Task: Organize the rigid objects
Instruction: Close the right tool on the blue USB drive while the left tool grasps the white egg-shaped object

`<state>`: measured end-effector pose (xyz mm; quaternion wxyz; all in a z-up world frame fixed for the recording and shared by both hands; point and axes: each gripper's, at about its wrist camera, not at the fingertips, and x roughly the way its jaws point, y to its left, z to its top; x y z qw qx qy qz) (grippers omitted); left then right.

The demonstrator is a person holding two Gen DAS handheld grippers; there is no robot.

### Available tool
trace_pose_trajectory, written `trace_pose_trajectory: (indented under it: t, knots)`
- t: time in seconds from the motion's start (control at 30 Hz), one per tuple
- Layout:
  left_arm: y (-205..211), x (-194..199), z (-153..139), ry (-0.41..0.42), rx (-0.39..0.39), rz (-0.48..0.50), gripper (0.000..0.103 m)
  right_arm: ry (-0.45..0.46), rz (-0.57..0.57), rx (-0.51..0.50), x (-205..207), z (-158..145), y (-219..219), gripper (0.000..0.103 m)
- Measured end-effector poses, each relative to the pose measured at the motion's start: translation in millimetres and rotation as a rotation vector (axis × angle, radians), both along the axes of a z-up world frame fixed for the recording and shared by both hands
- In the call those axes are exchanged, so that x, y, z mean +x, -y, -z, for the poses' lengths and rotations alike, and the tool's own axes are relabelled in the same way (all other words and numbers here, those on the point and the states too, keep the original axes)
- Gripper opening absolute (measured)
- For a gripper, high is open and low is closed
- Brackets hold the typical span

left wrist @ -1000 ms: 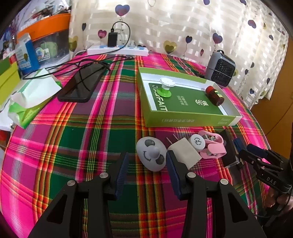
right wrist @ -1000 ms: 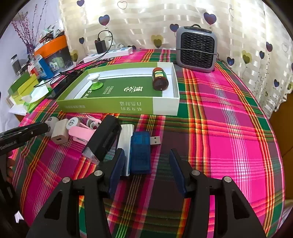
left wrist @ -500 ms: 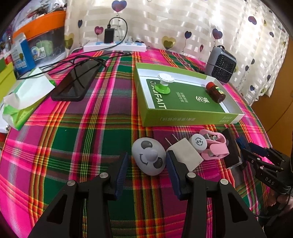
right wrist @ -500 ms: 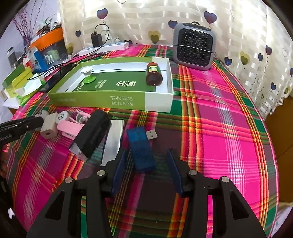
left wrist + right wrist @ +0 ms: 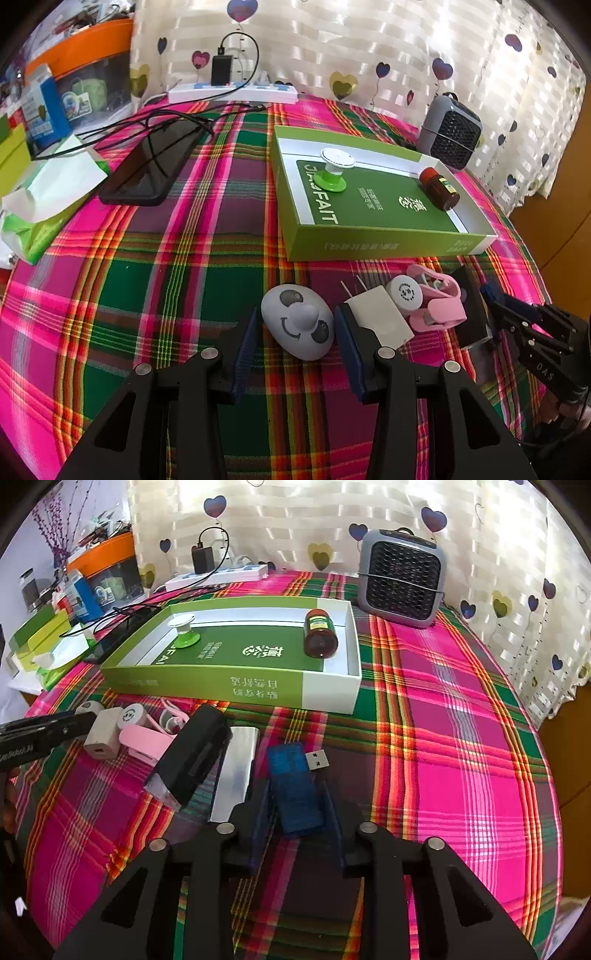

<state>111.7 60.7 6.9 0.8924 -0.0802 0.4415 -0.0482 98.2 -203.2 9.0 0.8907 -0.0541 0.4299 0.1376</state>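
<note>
A green box tray (image 5: 369, 243) (image 5: 236, 690) holds a green-footed white knob (image 5: 334, 166) and a brown bottle (image 5: 320, 635). My left gripper (image 5: 297, 325) is open around a grey egg-shaped face toy (image 5: 299, 321), jaws beside it with small gaps. A white charger (image 5: 380, 321), a white round piece (image 5: 406, 293) and a pink clip (image 5: 439, 314) lie just right of it. My right gripper (image 5: 295, 801) is shut on a blue USB stick (image 5: 295, 786) lying on the cloth. A black device (image 5: 192, 757) and a silver bar (image 5: 236, 771) lie left of it.
A black phone (image 5: 151, 166) with cables, a tissue pack (image 5: 44, 199), a power strip (image 5: 232, 94) and boxes stand at the left and back. A grey fan heater (image 5: 400, 576) stands behind the tray. Plaid cloth (image 5: 461, 738) covers the round table.
My right gripper moved forward over the blue USB stick and closed on it. My left gripper moved forward so the egg toy sits between its jaws.
</note>
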Motion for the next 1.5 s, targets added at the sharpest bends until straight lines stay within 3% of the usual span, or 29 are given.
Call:
trace_pose_trajectory:
  t: [0.8,0.97,1.5]
  knots:
    - [-2.5,-1.6,-0.4,0.004,-0.005,-0.013,0.037,-0.001,-0.006,0.007,-0.2,0.0,0.2,0.023]
    - [-2.1,-3.9,-6.4,0.029,0.004,-0.005,0.030,0.000,-0.005,0.006,-0.2,-0.1,0.6,0.023]
    - [-2.2,-7.3,-10.6,0.046,-0.003,-0.006,0.027,0.012,0.001,0.006,-2.5,-2.7,1.4,0.023]
